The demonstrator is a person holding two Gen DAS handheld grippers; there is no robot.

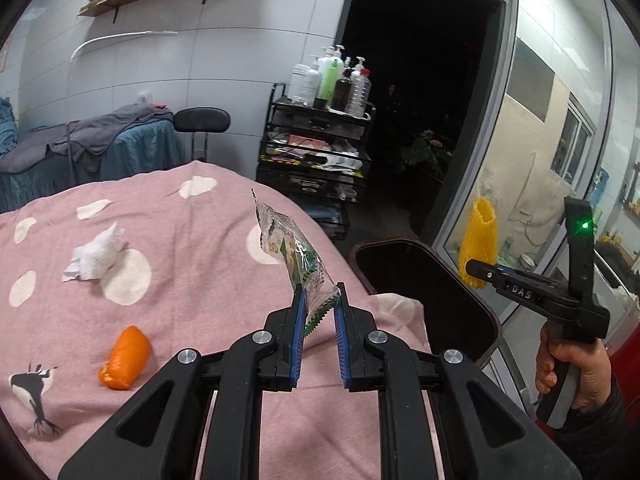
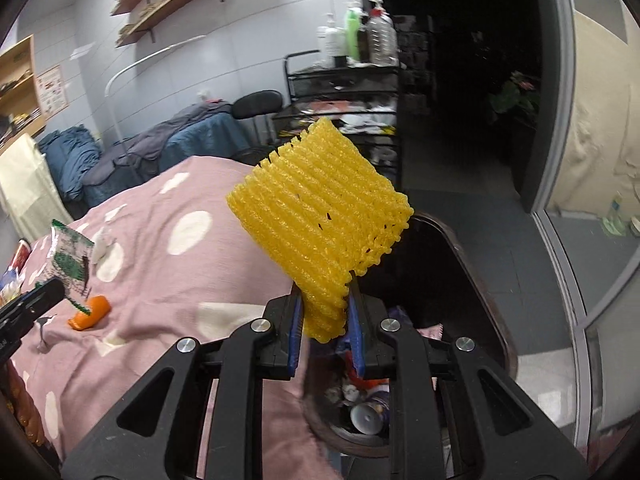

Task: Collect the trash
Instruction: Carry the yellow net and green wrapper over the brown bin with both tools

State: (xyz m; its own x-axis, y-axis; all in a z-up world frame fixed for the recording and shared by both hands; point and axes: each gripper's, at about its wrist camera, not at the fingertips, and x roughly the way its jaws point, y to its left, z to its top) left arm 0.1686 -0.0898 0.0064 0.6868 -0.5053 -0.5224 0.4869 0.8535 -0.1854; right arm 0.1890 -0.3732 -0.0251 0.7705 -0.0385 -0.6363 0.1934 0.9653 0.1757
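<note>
My left gripper (image 1: 320, 300) is shut on a clear green-printed snack wrapper (image 1: 294, 250), held above the pink bed cover (image 1: 180, 280). My right gripper (image 2: 323, 294) is shut on a yellow foam fruit net (image 2: 320, 204), held over the dark trash bin (image 2: 472, 280), which has litter at its bottom. In the left wrist view the right gripper (image 1: 478, 274) appears at the right with the yellow net (image 1: 478, 236), a hand (image 1: 572, 364) on its handle, beyond the bin (image 1: 420, 292). On the bed lie a crumpled white tissue (image 1: 98, 254) and an orange peel (image 1: 126, 358).
A black trolley (image 1: 316, 152) with bottles on top stands past the bed's end by a dark doorway. A glass partition (image 1: 540, 140) runs along the right behind the bin. A black stool (image 1: 202, 120) and a blue-covered bed (image 1: 80, 148) stand at the back.
</note>
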